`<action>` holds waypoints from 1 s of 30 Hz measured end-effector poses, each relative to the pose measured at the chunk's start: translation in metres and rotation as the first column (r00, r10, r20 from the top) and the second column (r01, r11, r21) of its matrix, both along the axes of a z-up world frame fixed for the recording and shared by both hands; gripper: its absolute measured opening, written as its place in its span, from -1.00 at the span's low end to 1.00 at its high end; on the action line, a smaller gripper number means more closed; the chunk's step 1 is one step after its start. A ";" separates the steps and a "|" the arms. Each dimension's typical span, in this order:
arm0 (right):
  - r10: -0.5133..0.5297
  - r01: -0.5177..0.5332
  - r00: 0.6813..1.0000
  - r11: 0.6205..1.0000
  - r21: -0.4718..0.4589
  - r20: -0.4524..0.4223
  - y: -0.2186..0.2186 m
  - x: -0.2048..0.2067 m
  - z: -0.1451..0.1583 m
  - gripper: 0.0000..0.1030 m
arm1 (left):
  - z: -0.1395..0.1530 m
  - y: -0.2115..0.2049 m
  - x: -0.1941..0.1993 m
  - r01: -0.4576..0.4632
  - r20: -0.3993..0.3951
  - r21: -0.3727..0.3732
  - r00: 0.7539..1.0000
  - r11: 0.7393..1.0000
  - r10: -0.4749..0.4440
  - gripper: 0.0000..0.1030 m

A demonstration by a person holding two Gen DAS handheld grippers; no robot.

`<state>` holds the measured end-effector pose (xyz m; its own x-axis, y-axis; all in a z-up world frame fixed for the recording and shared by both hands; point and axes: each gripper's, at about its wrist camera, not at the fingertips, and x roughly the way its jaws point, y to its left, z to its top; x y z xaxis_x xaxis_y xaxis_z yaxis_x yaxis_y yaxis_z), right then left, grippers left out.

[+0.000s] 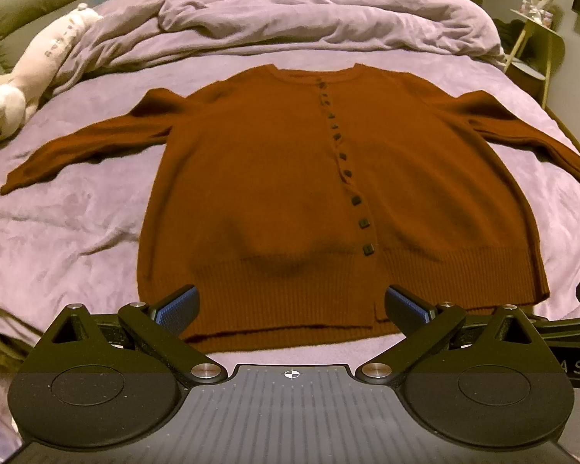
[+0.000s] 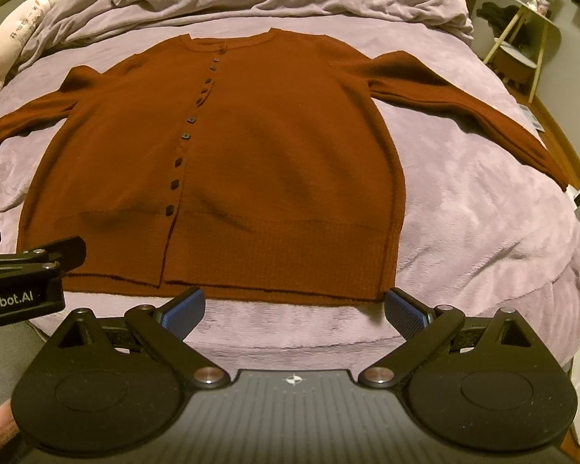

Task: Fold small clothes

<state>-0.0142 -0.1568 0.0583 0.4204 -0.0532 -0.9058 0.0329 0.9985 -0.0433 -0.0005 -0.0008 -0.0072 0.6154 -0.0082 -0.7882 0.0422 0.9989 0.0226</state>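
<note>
- A rust-brown buttoned cardigan [image 1: 274,178] is lying flat and face up on a bed [image 1: 77,224] covered in a lilac sheet, neckline pointing away from the cameras and ribbed hem nearest them.
- Its two sleeves are spreading out to either side of the cardigan's body, and a line of dark buttons [image 1: 344,172] is running from neckline to hem.
- Beyond the cardigan's neckline a crumpled lilac duvet [image 1: 290,15] is heaped up; off past its left sleeve a pale plush toy [image 1: 27,77] is lying.
- The left gripper [image 1: 290,309] is hovering just short of the cardigan's hem, level and pointing toward the neckline, its jaws standing wide apart with nothing between them.
- The right gripper [image 2: 294,311] is hovering beside it at the hem's right corner, also level, jaws likewise wide apart and holding nothing.
- No fold appears to be started; the likely first step is bringing a sleeve or a side across the cardigan's body.
- Doing it well likely means pinching the knit at shoulder and hem together, lifting only slightly, and laying the edge parallel to the buttons so the thick fabric is not bunching.
</note>
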 end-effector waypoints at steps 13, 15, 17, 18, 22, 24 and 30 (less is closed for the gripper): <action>-0.001 0.001 1.000 1.000 0.002 0.004 -0.001 0.001 0.000 0.92 | -0.001 0.002 0.002 -0.002 0.003 -0.055 1.000 0.998 0.002 1.00; -0.001 0.001 1.000 1.000 0.003 0.005 -0.001 0.001 0.000 0.92 | 0.000 0.003 0.002 -0.002 0.001 -0.064 1.000 0.998 0.002 1.00; -0.001 0.001 1.000 1.000 0.005 0.006 -0.002 0.001 0.000 0.92 | -0.001 0.003 0.003 -0.001 0.000 -0.045 1.000 0.999 0.001 1.00; -0.001 0.001 1.000 1.000 0.006 0.006 -0.002 0.001 0.000 0.92 | -0.001 0.002 0.003 -0.001 0.000 -0.045 1.000 0.999 0.001 1.00; -0.004 0.003 1.000 1.000 0.009 0.008 -0.003 0.001 0.000 0.92 | -0.002 0.002 0.004 -0.001 -0.006 -0.020 1.000 1.000 0.000 1.00; -0.005 0.005 1.000 1.000 0.010 0.008 -0.004 0.001 0.000 0.92 | -0.003 0.002 0.004 0.000 -0.008 -0.018 1.000 1.000 0.000 1.00; -0.006 0.006 1.000 1.000 0.017 0.006 -0.004 0.002 0.000 0.92 | -0.003 0.000 0.005 0.001 -0.007 -0.010 1.000 1.000 -0.001 1.00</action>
<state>-0.0124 -0.1612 0.0580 0.4258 -0.0402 -0.9039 0.0393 0.9989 -0.0260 0.0045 -0.0005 -0.0103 0.6097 -0.0167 -0.7924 0.0435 0.9990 0.0125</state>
